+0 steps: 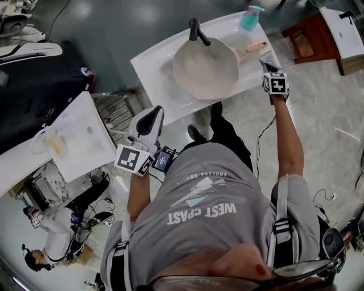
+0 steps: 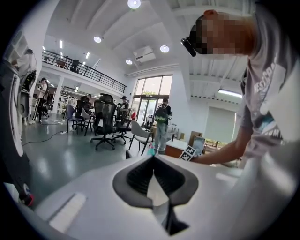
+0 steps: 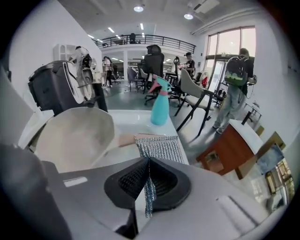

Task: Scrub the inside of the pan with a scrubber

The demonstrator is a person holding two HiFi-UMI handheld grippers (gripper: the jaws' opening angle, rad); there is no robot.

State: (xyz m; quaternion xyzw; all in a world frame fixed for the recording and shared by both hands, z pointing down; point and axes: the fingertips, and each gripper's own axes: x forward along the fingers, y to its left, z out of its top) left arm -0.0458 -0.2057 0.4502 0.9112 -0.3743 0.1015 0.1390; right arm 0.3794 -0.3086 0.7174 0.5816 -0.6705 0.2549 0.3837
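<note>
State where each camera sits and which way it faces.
Head view: on head, facing steeply down; pan, torso, arms, left gripper, right gripper.
Left gripper view: on left gripper, facing office chairs; shut empty jaws, torso.
Right gripper view: on right gripper, facing pan; jaws shut on scrubber.
Shared: head and right gripper views show pan, scrubber.

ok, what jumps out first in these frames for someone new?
The pale pan sits on the white sink at top centre of the head view, a teal bottle behind it. Just right of its handle, the right gripper is shut on a silver mesh scrubber, not yet in the pan. The left gripper is shut and empty, low near the person's torso.
</note>
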